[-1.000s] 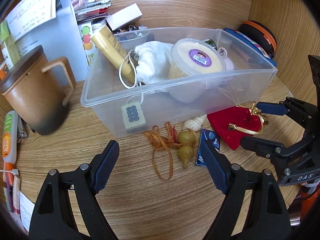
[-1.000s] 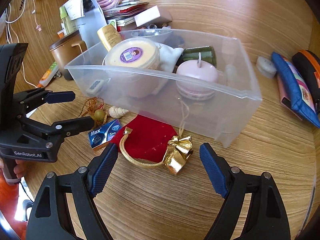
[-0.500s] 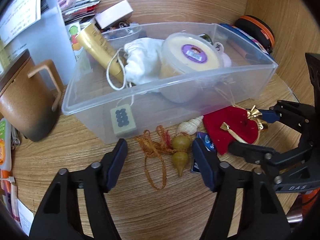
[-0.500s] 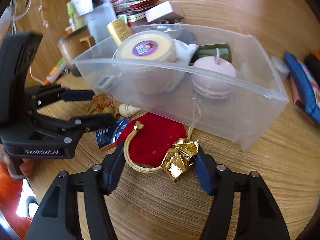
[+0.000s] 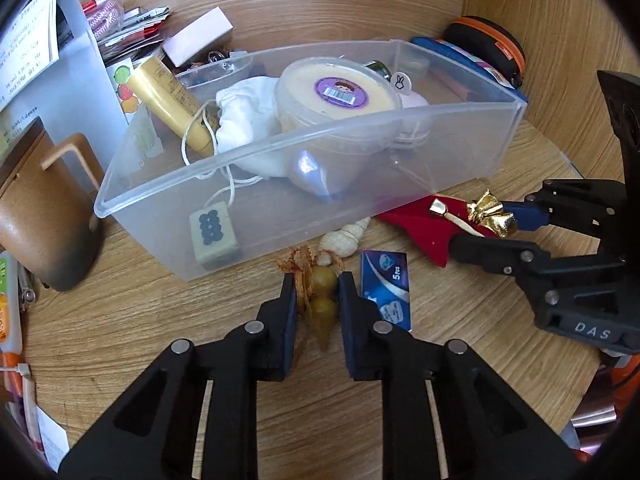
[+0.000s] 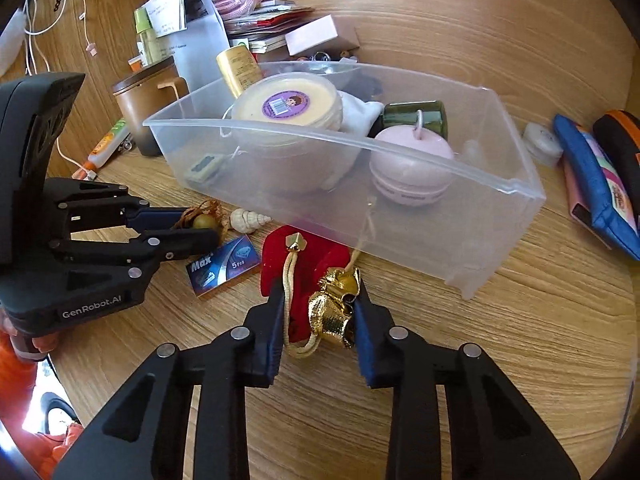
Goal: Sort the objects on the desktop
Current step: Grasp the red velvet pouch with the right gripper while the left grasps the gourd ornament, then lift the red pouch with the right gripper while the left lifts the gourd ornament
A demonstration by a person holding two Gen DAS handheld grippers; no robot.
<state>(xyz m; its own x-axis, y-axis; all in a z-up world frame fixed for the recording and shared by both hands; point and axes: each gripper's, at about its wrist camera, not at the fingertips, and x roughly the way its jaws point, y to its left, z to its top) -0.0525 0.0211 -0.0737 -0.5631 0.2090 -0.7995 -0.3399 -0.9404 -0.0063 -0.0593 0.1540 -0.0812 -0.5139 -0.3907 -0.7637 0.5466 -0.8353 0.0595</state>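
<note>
pinching gourd charm [image 5: 322, 300] | l jaws closed | r jaws clamp red pouch [image 6: 304, 280], closed

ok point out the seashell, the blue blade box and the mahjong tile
seashell [image 5: 347, 237], left wrist view, on its ribbed middle
blue blade box [image 5: 385, 285], left wrist view, on its top face
mahjong tile [image 5: 212, 232], left wrist view, on its dotted face
</note>
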